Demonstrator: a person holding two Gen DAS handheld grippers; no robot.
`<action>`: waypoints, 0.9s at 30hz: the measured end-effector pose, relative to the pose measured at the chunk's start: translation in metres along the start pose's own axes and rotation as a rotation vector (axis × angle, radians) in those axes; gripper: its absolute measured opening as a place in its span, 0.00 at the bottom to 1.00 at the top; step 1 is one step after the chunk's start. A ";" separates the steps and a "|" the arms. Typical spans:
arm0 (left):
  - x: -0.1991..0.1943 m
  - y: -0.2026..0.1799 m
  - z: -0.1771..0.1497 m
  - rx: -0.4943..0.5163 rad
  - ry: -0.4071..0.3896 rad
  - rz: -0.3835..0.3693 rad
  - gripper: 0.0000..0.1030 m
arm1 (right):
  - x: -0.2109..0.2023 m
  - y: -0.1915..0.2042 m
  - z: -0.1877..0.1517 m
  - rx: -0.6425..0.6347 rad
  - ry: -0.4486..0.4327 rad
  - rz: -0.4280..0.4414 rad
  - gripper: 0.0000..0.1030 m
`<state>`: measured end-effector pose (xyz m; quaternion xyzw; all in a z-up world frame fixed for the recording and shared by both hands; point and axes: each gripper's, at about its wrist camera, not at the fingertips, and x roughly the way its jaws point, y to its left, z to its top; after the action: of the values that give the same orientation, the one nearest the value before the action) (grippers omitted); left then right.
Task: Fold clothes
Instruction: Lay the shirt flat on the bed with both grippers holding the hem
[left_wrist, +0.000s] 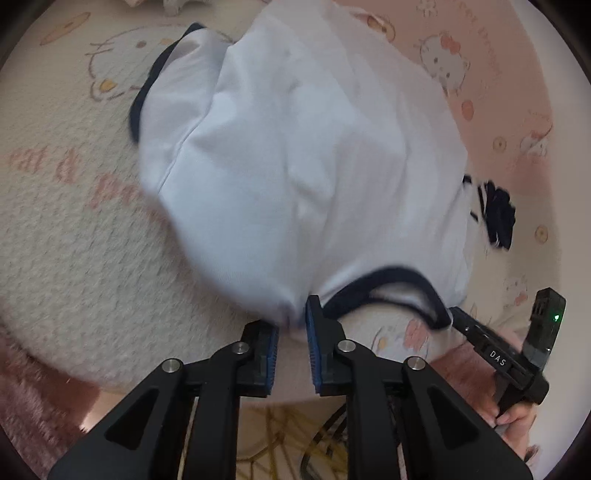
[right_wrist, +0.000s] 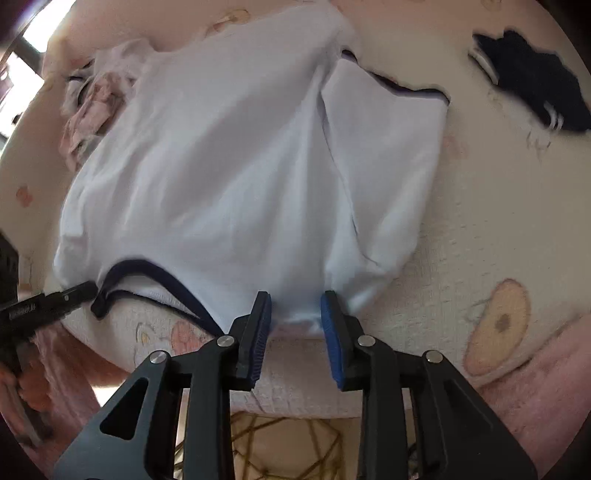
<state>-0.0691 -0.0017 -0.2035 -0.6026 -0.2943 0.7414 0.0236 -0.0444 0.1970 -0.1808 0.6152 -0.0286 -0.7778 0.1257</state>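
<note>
A white T-shirt with dark neck trim is seen spread on a cartoon-print bed cover, its body reaching toward twelve o'clock in both views. In the left wrist view, the left gripper sits at six o'clock at the shirt's near edge; its jaws stand slightly apart, with a fold of hem between the pads but apparently not pinched. The neckline lies just beside it, toward four o'clock. In the right wrist view, the right gripper is likewise parted a little at the shoulder edge, cloth between but seemingly released. A dark garment lies well apart at two o'clock. If the grippers are withdrawn carelessly, the pads could snag the cloth and the edge be dragged askew.
</note>
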 end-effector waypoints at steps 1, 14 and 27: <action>-0.004 -0.001 -0.003 0.013 0.003 0.007 0.25 | -0.003 0.000 -0.004 -0.020 0.011 -0.029 0.27; 0.023 -0.075 0.023 0.358 0.001 0.218 0.25 | 0.001 0.018 0.008 -0.084 -0.085 -0.021 0.43; -0.006 -0.001 -0.008 -0.084 -0.048 -0.028 0.38 | -0.041 -0.032 -0.008 0.158 -0.148 0.013 0.47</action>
<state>-0.0608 0.0000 -0.1982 -0.5807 -0.3343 0.7423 0.0015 -0.0328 0.2381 -0.1498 0.5638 -0.1029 -0.8156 0.0793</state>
